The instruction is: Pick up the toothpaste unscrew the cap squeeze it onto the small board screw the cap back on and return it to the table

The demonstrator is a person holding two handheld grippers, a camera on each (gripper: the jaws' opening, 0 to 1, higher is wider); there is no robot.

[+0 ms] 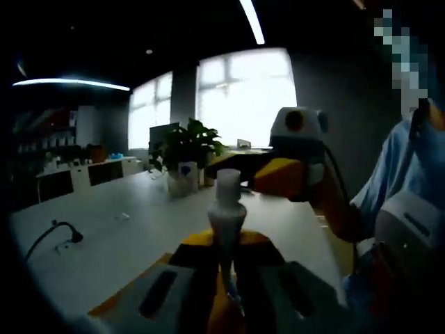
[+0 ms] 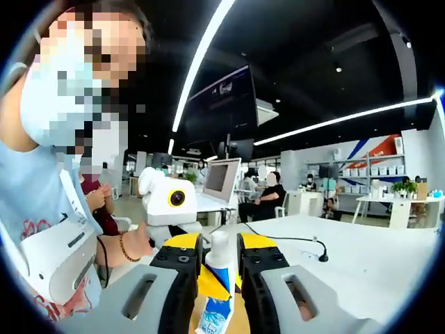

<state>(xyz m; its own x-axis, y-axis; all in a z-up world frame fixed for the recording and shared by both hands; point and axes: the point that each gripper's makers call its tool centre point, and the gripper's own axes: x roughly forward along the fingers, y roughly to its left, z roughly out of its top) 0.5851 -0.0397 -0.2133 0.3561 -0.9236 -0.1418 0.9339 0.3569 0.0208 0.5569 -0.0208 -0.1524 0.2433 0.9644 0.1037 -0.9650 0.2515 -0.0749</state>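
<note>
From my left gripper view I see the toothpaste [image 1: 227, 212] standing upright between my left gripper [image 1: 226, 278] jaws, its white cap [image 1: 228, 182] pointing away from me toward the bright windows [image 1: 243, 97]. The jaws are pressed in against the tube's lower body, so I read them as pinching it. Just beyond the cap, my right gripper [image 1: 240, 167] comes in from the right, its yellow and black tips level with the cap; whether they touch it I cannot tell from here. Behind sits a white table [image 1: 125, 229] with a potted plant [image 1: 184, 149] at its far end and a black gooseneck microphone [image 1: 59, 233] on the left. My right gripper view gives the other side: the toothpaste [image 2: 217, 278] runs up between the right gripper [image 2: 212, 261] jaws, blue print low on the tube and the white cap [image 2: 219, 243] at the level of the yellow tips, which stand close on either side of it, apparently gripping. The left gripper [image 2: 170, 205] shows just behind it, held by a hand [image 2: 135, 243] wearing a beaded bracelet. Far off are a monitor [image 2: 221, 177], seated people [image 2: 261, 198] and another white table [image 2: 348, 250].
</note>
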